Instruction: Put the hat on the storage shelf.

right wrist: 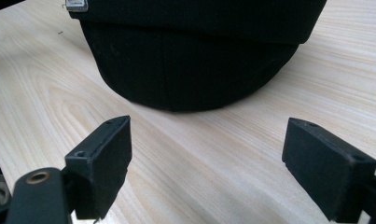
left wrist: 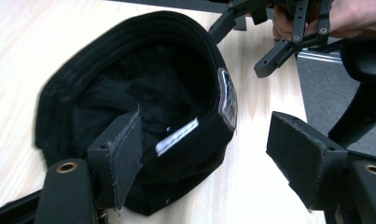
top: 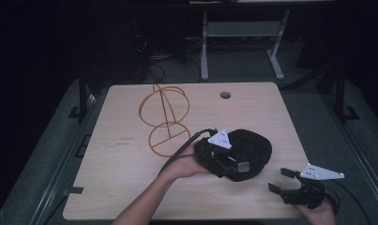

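Nearest the camera, the right gripper (top: 281,180) waits at five o'clock, fingers wide and empty, aimed at the cap (top: 252,147) lying upside down right of centre on the surface (top: 130,164). At the cap's seven o'clock edge the left gripper (left wrist: 202,154) straddles the band, fingers wide, not pressing. Closing now could catch only the loose lining and drag the cap. A wire stand (top: 164,119) sits at eleven o'clock.
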The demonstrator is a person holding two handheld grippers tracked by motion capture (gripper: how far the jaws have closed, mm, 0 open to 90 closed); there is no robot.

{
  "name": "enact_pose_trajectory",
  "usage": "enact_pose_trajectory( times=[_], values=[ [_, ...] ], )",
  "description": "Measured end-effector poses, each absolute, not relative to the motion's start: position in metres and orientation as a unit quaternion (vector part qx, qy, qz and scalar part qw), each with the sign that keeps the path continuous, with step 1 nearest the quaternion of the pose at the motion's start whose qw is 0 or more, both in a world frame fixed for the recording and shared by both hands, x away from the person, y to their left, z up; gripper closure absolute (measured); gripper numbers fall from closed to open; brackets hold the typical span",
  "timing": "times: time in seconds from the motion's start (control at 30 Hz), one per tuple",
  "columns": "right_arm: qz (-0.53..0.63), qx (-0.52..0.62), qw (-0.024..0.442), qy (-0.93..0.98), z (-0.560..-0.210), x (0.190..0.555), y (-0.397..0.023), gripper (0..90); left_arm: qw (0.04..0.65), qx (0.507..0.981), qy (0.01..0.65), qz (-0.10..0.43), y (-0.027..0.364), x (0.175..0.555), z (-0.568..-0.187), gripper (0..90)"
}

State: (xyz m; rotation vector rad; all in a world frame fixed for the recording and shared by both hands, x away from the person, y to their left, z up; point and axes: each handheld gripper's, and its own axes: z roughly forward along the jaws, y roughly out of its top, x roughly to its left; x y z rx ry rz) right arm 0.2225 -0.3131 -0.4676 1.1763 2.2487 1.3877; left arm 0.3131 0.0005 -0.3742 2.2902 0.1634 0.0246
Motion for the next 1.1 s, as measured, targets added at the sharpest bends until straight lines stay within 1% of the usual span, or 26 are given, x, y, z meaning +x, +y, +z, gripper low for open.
enact_pose_trajectory(
  times=[0.13,0.17,0.27,0.33,0.67,0.73,0.77,0.8,0.87,1.1],
  values=[
    [0.477,0.402,0.125,0.772,-0.468,0.223,-0.314,15.4,0.408,0.911,0.062,0.002,-0.007,0.314,-0.378,26.8],
    [0.476,0.403,0.123,0.772,-0.468,0.222,-0.314,15.4,0.399,0.915,0.059,-0.002,-0.012,0.316,-0.382,29.1],
    [0.475,0.403,0.123,0.772,-0.468,0.222,-0.315,15.4,0.393,0.918,0.058,-0.009,-0.015,0.318,-0.385,30.3],
    [0.475,0.402,0.124,0.773,-0.469,0.223,-0.315,15.4,0.384,0.922,0.05,-0.013,-0.017,0.319,-0.389,36.5],
    [0.471,0.4,0.124,0.777,-0.47,0.223,-0.313,15.4,0.368,0.929,0.033,-0.014,-0.027,0.319,-0.394,46.8],
    [0.471,0.4,0.123,0.777,-0.47,0.223,-0.313,15.4,0.367,0.93,0.03,-0.014,-0.028,0.319,-0.394,50.6],
    [0.471,0.4,0.123,0.777,-0.47,0.223,-0.313,15.4,0.367,0.93,0.027,-0.014,-0.028,0.318,-0.394,50.6],
    [0.47,0.401,0.123,0.776,-0.47,0.223,-0.313,15.4,0.366,0.93,0.023,-0.017,-0.029,0.317,-0.394,54.6],
    [0.469,0.401,0.122,0.777,-0.471,0.223,-0.312,15.4,0.362,0.932,0.017,-0.02,-0.031,0.317,-0.394,58.3],
    [0.466,0.398,0.12,0.781,-0.471,0.223,-0.31,15.4,0.346,0.938,0.007,-0.021,-0.037,0.315,-0.39,68.4]
  ],
)
